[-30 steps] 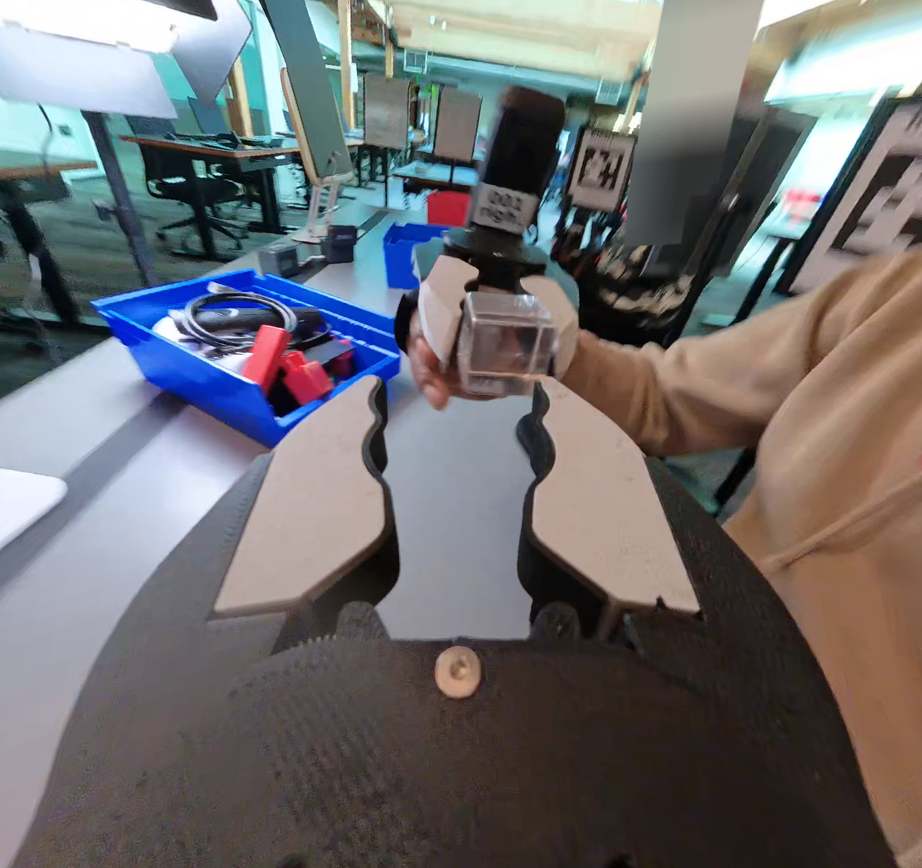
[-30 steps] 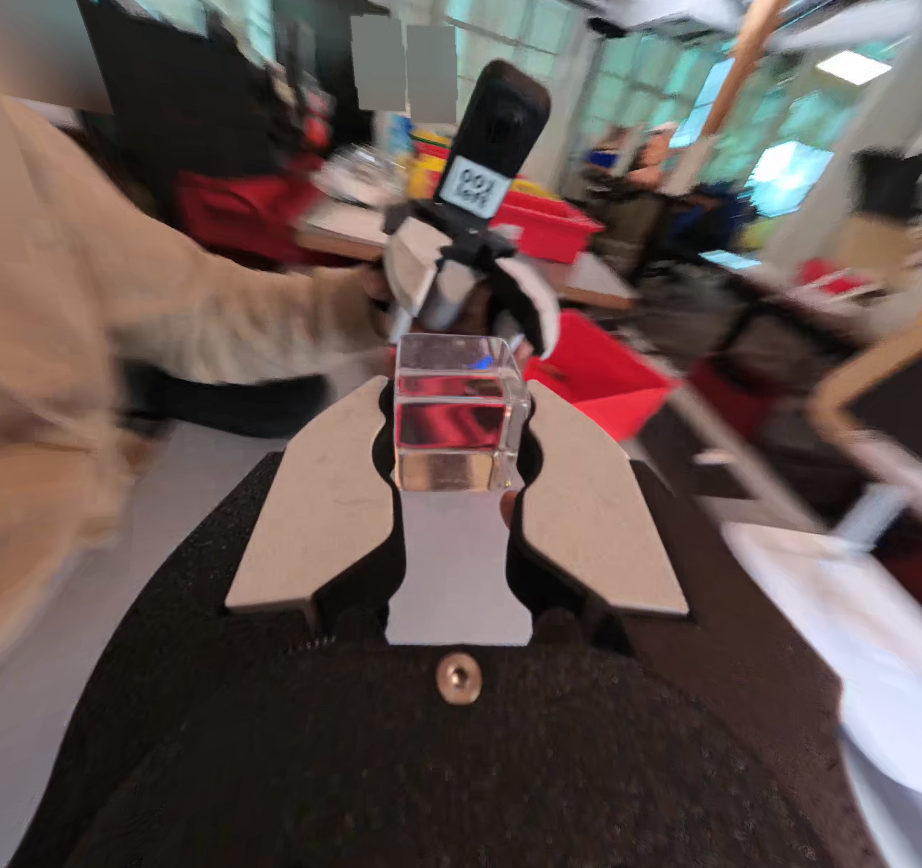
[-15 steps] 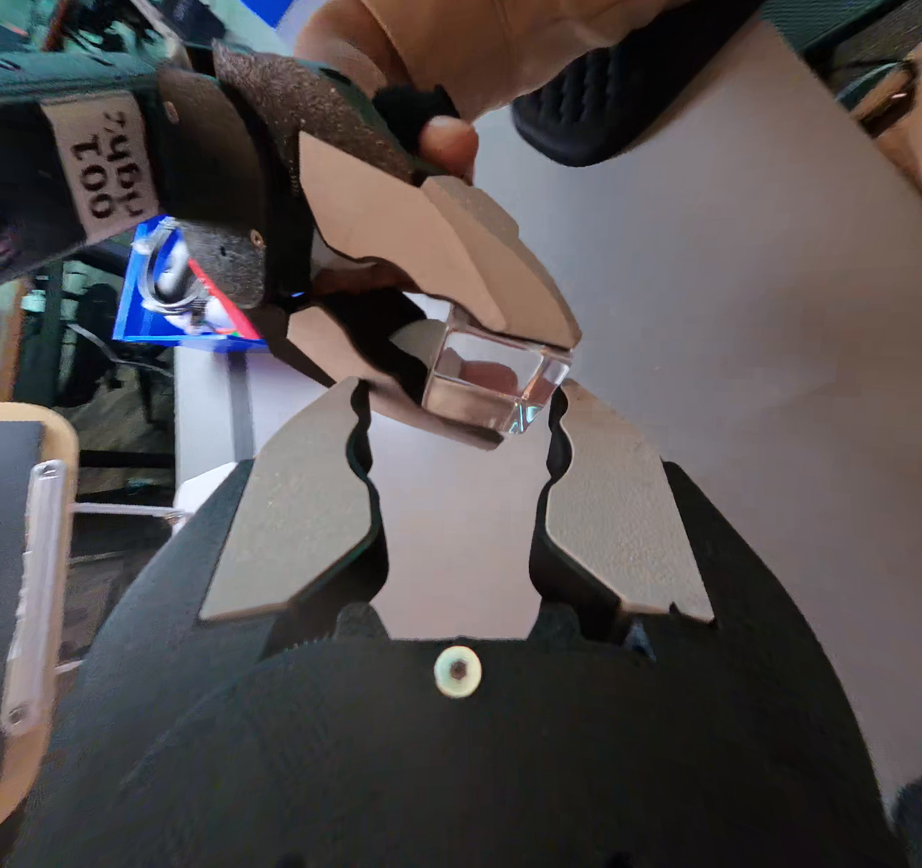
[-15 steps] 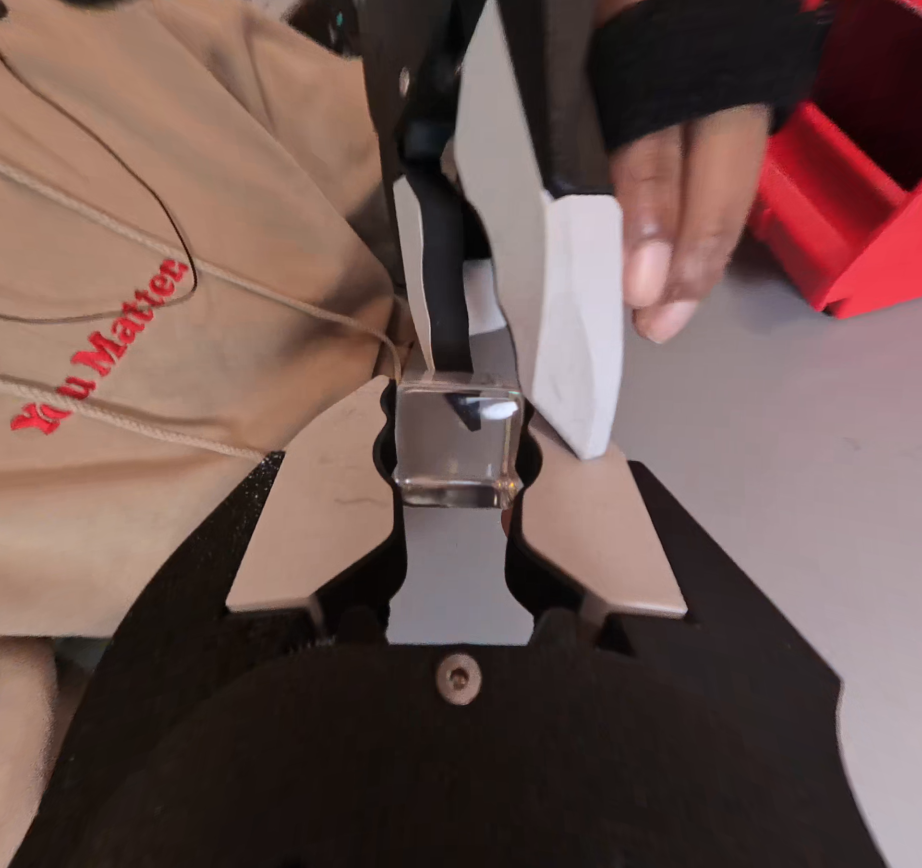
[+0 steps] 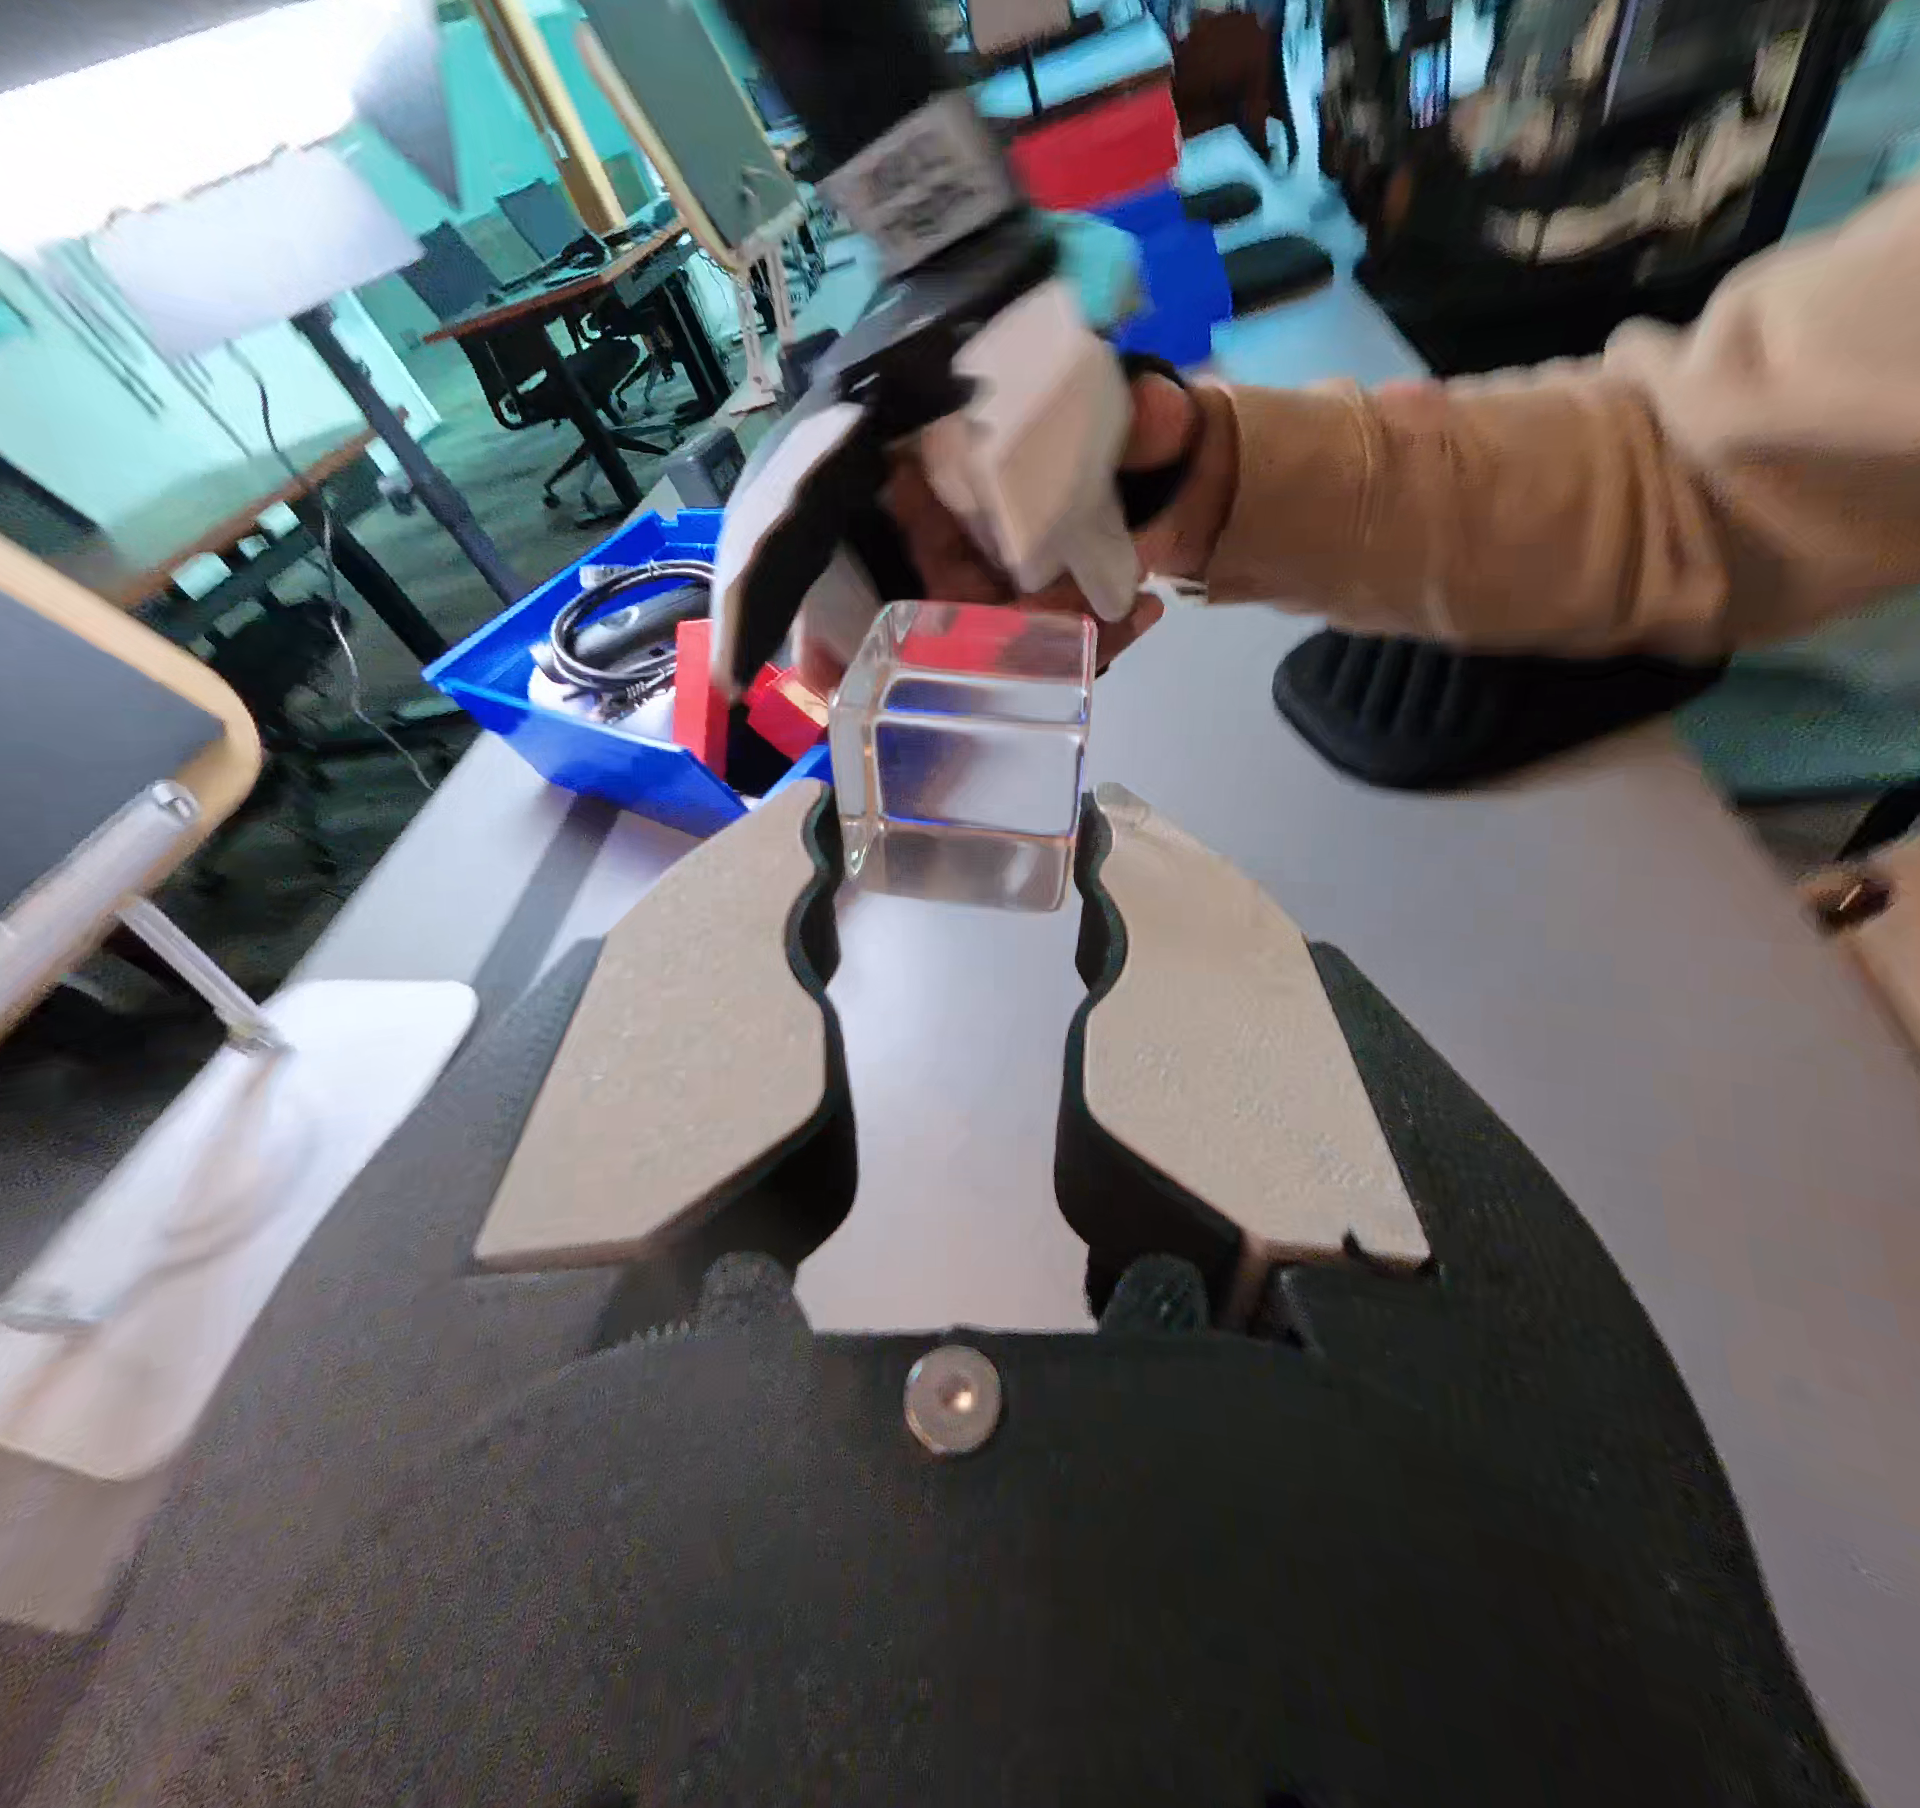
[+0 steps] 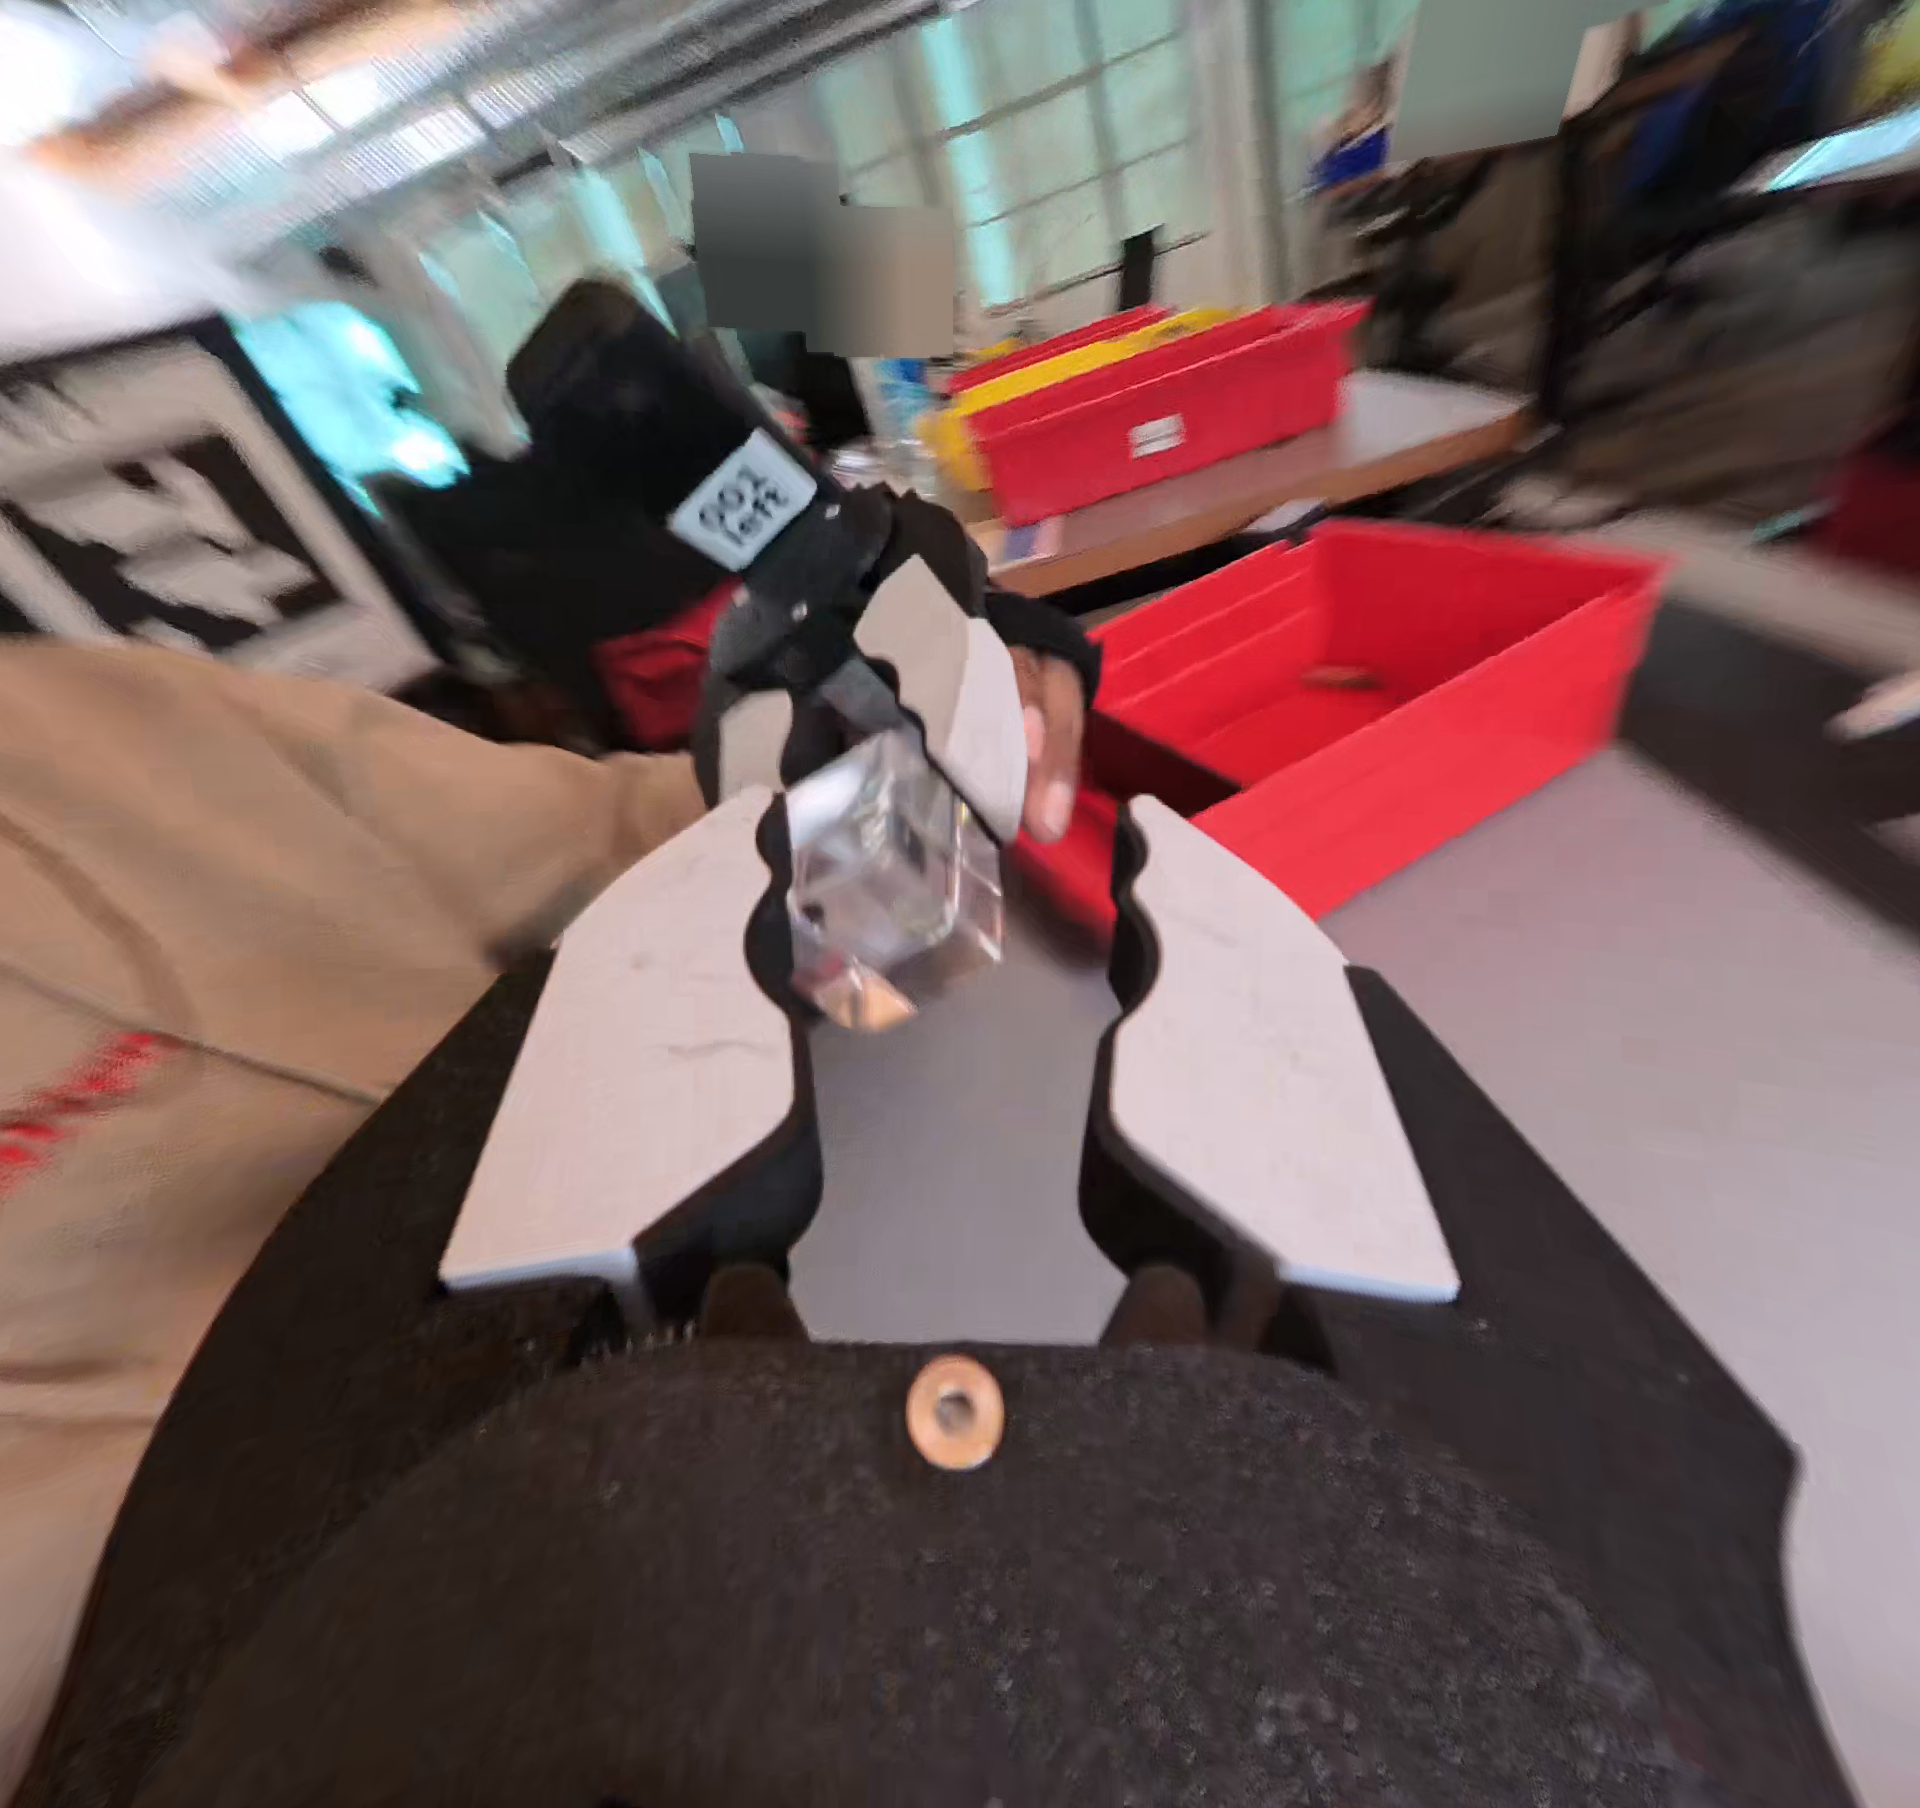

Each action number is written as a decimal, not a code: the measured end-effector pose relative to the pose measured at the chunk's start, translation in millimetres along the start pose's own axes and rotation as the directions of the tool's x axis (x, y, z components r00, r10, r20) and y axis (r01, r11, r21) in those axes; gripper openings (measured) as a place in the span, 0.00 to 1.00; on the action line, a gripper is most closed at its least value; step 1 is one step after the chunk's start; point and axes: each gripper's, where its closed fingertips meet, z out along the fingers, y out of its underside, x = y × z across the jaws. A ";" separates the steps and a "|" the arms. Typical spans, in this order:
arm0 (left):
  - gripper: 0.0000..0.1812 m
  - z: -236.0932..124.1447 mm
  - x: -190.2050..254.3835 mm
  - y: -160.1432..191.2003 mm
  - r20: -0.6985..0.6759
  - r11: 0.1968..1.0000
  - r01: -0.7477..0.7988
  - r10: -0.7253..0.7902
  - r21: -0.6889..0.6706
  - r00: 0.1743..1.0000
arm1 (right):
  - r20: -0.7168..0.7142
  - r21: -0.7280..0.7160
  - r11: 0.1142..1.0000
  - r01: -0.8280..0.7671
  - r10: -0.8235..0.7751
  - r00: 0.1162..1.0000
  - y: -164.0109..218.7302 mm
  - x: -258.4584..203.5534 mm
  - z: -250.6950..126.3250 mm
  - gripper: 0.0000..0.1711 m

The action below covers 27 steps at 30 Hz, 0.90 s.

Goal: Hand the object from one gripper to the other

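Observation:
A clear cube [image 5: 966, 740] sits between the fingertips of my left gripper [image 5: 956, 818], which is shut on it above the grey table [image 5: 1455, 1031]. My right gripper [image 5: 914, 553] shows farther off in the left wrist view, just behind the cube, with its jaws apart and empty. In the right wrist view my right gripper [image 6: 948, 813] is open wide. There the cube [image 6: 883, 885] hangs tilted in the left gripper [image 6: 862, 750], close to my right gripper's left finger and clear of the other. A hand and a beige sleeve [image 5: 1507, 511] hold the right gripper.
A blue bin [image 5: 582, 730] with cables and red pieces stands on the table behind the cube. A red bin [image 6: 1403, 719] stands on the table on the other side. A white stand base [image 5: 260, 1135] lies at the left edge. A black chair seat [image 5: 1455, 719] is past the table's right edge.
The right gripper held the cube while the left was open. The grippers met, the left closed on the cube, and the right opened and drew back.

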 end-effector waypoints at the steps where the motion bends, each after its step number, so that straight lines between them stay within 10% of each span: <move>1: 0.24 -4.0 -8.3 -1.2 -0.003 0.995 0.097 -0.097 0.030 0.995 | -0.086 -0.021 0.991 0.131 -0.133 0.987 -3.9 3.8 -6.7 0.35; 6: 0.24 -7.2 -19.2 -3.8 -0.152 0.857 0.511 -0.497 0.069 0.854 | -0.290 -0.270 0.684 0.678 -0.729 0.620 -8.6 3.8 -9.4 0.38; 12: 0.24 3.1 -1.0 -9.7 -0.294 0.750 0.661 -0.630 0.009 0.719 | -0.237 -0.414 0.332 0.848 -0.938 0.252 8.4 -1.1 12.7 0.31; 20: 0.31 -11.6 4.7 -23.5 -0.181 0.947 0.302 -0.279 0.110 0.943 | -0.049 -0.095 0.862 0.498 -0.504 0.862 7.5 -24.9 -1.1 0.27; 27: 0.32 1.8 4.4 -16.6 -0.002 0.995 0.095 -0.095 0.024 0.995 | 0.065 0.009 0.994 0.107 -0.107 0.992 3.3 -25.9 10.8 0.26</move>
